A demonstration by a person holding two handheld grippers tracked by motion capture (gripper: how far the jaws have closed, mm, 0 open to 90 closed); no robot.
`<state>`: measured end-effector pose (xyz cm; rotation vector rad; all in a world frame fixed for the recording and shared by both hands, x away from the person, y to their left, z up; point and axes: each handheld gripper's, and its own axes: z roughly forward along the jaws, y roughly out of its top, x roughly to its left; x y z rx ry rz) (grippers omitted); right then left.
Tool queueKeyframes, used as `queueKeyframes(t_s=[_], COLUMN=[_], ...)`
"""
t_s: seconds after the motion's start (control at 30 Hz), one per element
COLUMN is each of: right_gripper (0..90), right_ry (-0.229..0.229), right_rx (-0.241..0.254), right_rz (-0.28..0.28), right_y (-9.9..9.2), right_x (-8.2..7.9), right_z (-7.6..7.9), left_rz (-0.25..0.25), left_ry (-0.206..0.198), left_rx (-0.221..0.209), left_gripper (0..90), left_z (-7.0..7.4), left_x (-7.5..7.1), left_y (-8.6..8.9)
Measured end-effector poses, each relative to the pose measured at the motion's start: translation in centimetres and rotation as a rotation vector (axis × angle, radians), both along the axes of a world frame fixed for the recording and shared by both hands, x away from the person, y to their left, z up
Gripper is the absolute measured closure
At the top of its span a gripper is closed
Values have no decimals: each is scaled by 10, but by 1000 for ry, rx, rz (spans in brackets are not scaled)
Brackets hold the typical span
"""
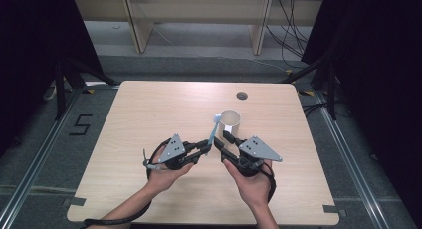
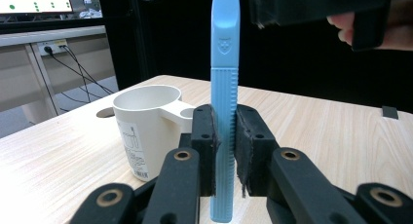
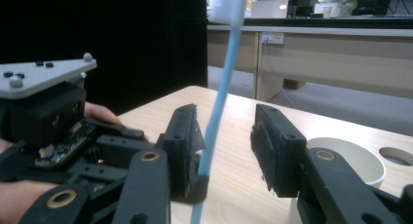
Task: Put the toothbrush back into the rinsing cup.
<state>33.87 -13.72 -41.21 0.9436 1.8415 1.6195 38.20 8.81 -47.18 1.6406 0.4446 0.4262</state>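
— Where's the toothbrush (image 2: 224,112)?

— Upright above the table, beside the cup (image 1: 230,122). My left gripper (image 2: 225,151) clamps its ribbed handle; my right gripper (image 3: 229,151) stands open around the neck, pads apart.

— How will it handle?

— Light, stiff, probably slick. I'd grip the ribs.

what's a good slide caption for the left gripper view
Left gripper clamps an upright blue toothbrush between its jaws, with a cream mug standing behind on the wooden table.
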Motion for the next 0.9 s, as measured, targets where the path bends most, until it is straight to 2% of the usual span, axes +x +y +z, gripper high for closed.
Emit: queueKeyframes(t_s=[0.03,0.07,0.1,0.13,0.17,0.2,0.23,0.27,0.33,0.4,0.43,0.5,0.57,0.6,0.63,0.7,0.9], right_gripper=[621,625,628,628,635,635,639,648,659,665,685,703,723,736,745,765,835], right_ry=[-25,-33,-5,-5,-36,-36,-26,8,-20,-20,20,5,23,7,6,26,37], right_rx=[3,-18,-5,-5,-11,-11,-9,1,-19,-20,-6,-10,-2,-25,-27,-7,-7], right_rz=[6,-5,-4,-4,0,0,-6,-6,-13,-20,-11,-11,-5,-15,-15,-6,-12], right_y=[3,2,4,4,5,5,6,7,6,7,8,8,10,9,9,10,9], right_x=[4,5,4,4,8,8,8,8,11,11,10,11,11,12,12,12,11], right_z=[1,2,3,3,2,2,3,2,2,2,2,2,2,2,2,1,1], left_rz=[-1,-1,-3,-3,-4,-4,-3,-5,-7,-7,-7,-8,-8,-9,-10,-8,-11], left_ry=[-3,-3,-2,-2,-3,-3,-1,-5,-11,-10,-9,-9,-8,-10,-8,-6,-1], left_rx=[6,6,8,8,10,10,9,16,19,20,21,22,26,26,27,28,32], left_gripper=[789,789,789,789,789,789,789,789,789,789,789,789,789,789,789,789,788], left_z=[-1,-1,-1,-1,-1,-1,-2,-2,-2,-2,-2,-3,-3,-3,-3,-4,-5], left_x=[0,0,0,0,-1,-1,-1,-2,-2,-2,-3,-3,-3,-3,-3,-3,-3], left_y=[-1,-1,-2,-2,-3,-3,-4,-4,-6,-6,-7,-8,-9,-9,-10,-10,-12])
